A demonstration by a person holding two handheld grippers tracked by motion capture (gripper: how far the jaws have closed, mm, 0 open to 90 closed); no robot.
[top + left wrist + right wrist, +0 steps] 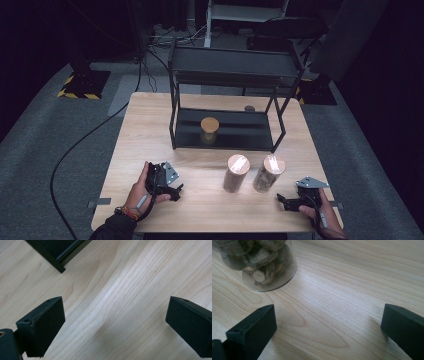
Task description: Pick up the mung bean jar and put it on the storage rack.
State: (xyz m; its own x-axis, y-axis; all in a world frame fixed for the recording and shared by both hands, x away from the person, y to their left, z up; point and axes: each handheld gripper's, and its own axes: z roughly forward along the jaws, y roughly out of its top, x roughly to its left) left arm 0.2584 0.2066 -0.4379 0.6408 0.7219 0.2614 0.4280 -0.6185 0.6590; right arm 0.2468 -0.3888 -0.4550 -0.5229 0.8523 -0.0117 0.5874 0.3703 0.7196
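Right gripper [328,327] low over the pale wooden table [352,280], jaws spread wide with nothing between them. The clear round jar of brown dried pieces [262,262] stands ahead of the left-hand jaw, just outside the gap, not touching. Left gripper [113,325] gapes wide too, bare wood between its jaws, and the black metal shelf rack's foot [58,266] sits ahead of its left-hand jaw.

From my high view, overhead light brightens the table [150,120]; the surroundings stay dark and grainy. Glare marks both front jar lids [238,163]. My gripper views are evenly lit, with near jaws soft and faint shadows beneath.
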